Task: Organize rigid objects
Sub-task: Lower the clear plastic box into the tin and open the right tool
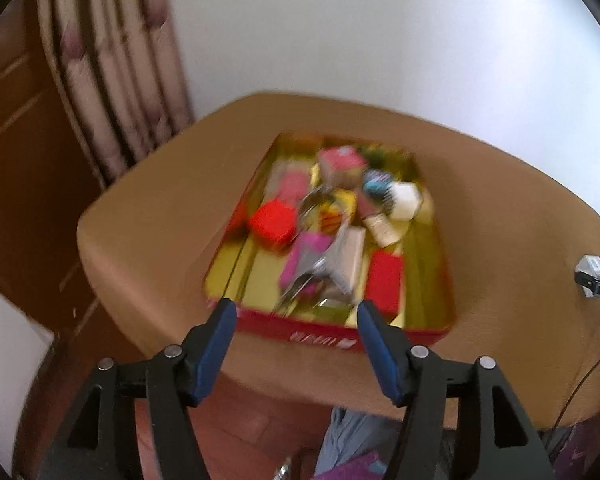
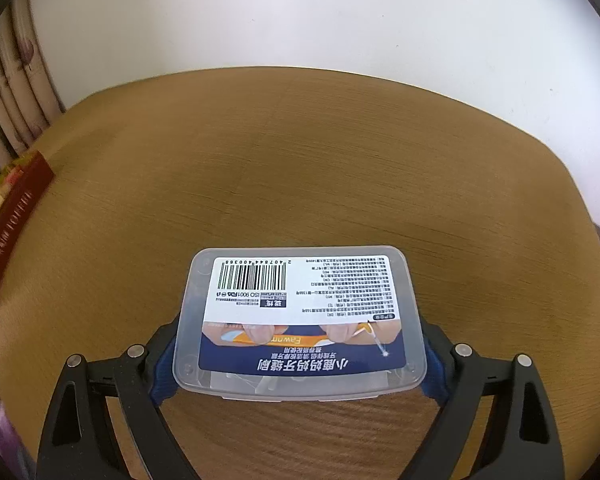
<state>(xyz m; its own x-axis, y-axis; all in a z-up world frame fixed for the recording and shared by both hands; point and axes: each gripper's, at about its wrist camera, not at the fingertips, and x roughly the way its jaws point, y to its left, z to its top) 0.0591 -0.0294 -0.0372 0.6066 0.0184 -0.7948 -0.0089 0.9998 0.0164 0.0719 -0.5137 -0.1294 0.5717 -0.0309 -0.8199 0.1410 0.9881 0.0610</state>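
Left gripper (image 1: 296, 312): I see it wide apart, nothing between the blue pads, above the near wall of the red tin.
Red tin (image 1: 300, 330): on the wooden table (image 1: 500, 240), full of small blurred boxes.
Right gripper (image 2: 298, 354): I hold the clear plastic floss box (image 2: 300, 320) by its sides, label up, over the table.
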